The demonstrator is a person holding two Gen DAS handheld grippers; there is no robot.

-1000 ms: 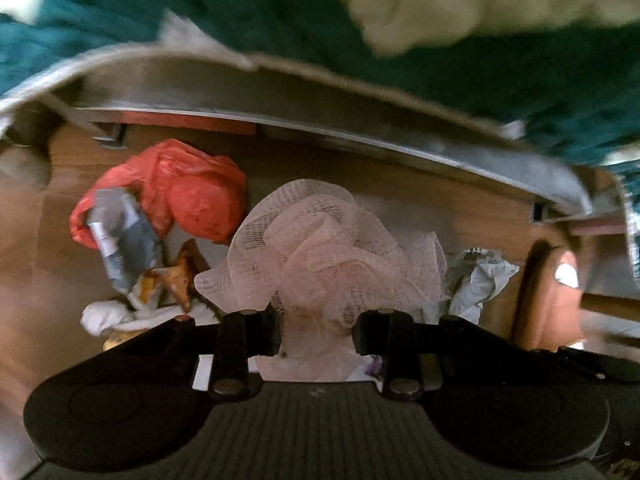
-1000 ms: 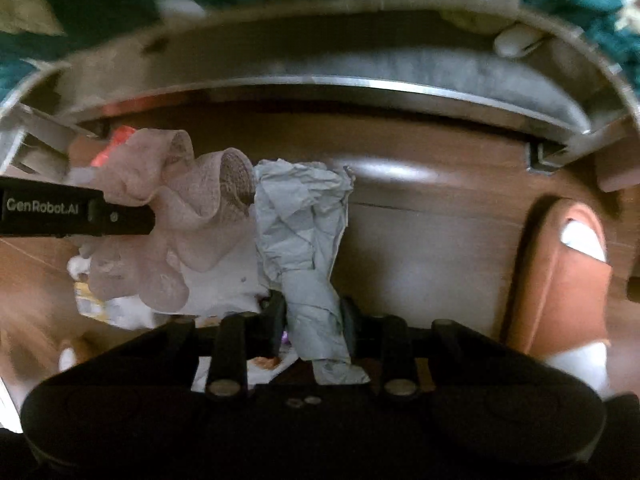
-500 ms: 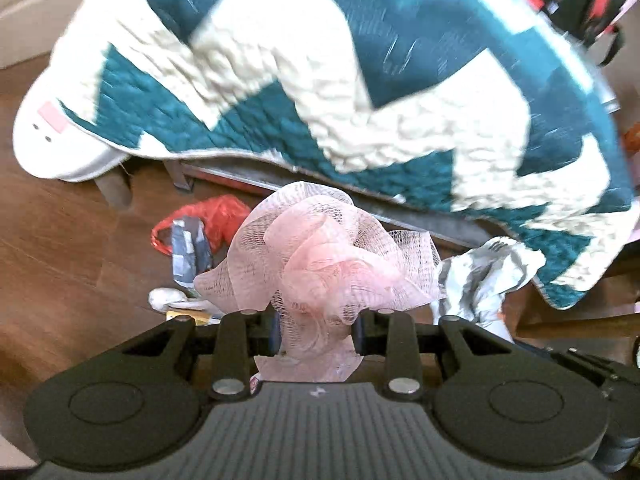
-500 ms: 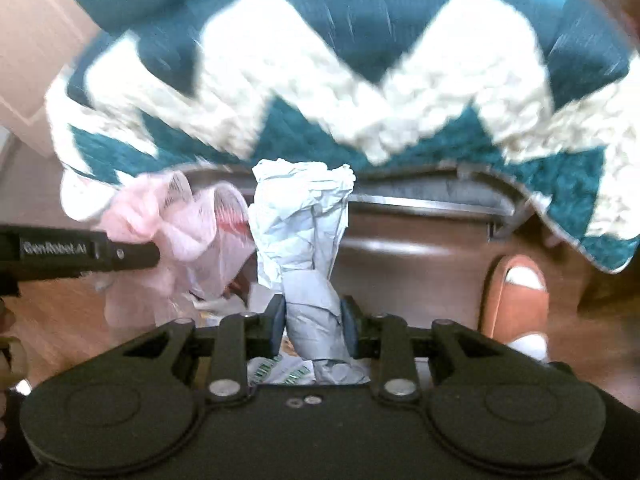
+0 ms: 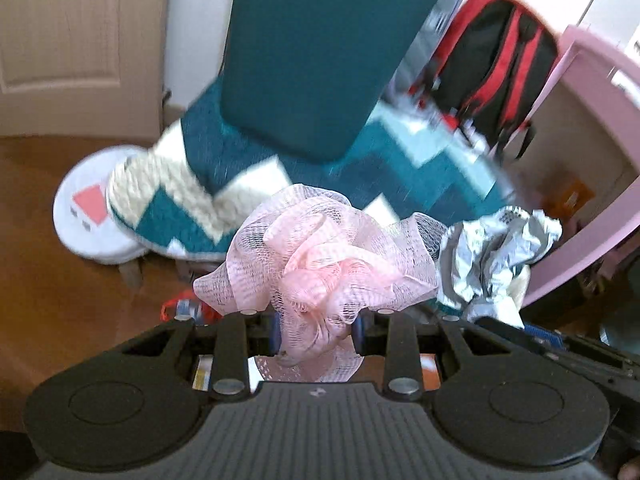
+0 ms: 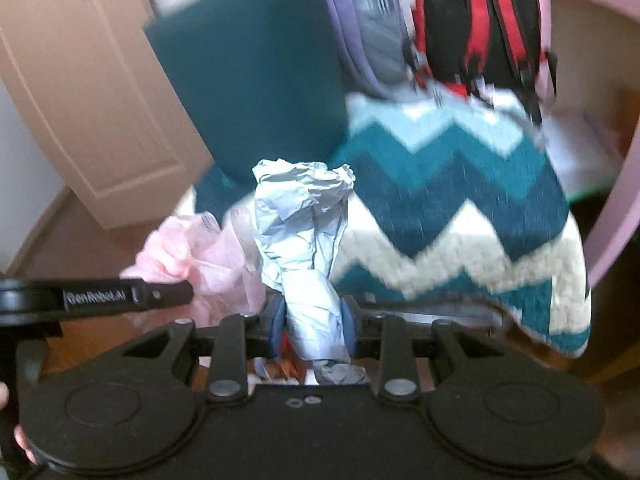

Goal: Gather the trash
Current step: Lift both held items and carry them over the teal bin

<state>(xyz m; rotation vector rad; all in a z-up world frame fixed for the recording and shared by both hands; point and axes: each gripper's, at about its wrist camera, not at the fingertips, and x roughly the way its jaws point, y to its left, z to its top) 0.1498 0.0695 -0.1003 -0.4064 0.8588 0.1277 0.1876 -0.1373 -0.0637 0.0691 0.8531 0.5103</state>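
My left gripper is shut on a pink mesh net bundle and holds it up off the floor. My right gripper is shut on a crumpled grey paper wad, held upright. The grey paper also shows at the right in the left wrist view. The pink net and the left gripper's side show at the left in the right wrist view. A red plastic bag and other litter lie on the wooden floor, mostly hidden behind the left gripper.
A chair with a teal back and a teal-and-white zigzag quilt stands ahead. A red-black backpack hangs behind it. A white round stool, a beige door and a pink shelf unit surround it.
Both grippers have risen from under the chair near the floor and tilted upward, each carrying its trash. The floor litter has dropped out of sight; the chair back and backpack came into view.
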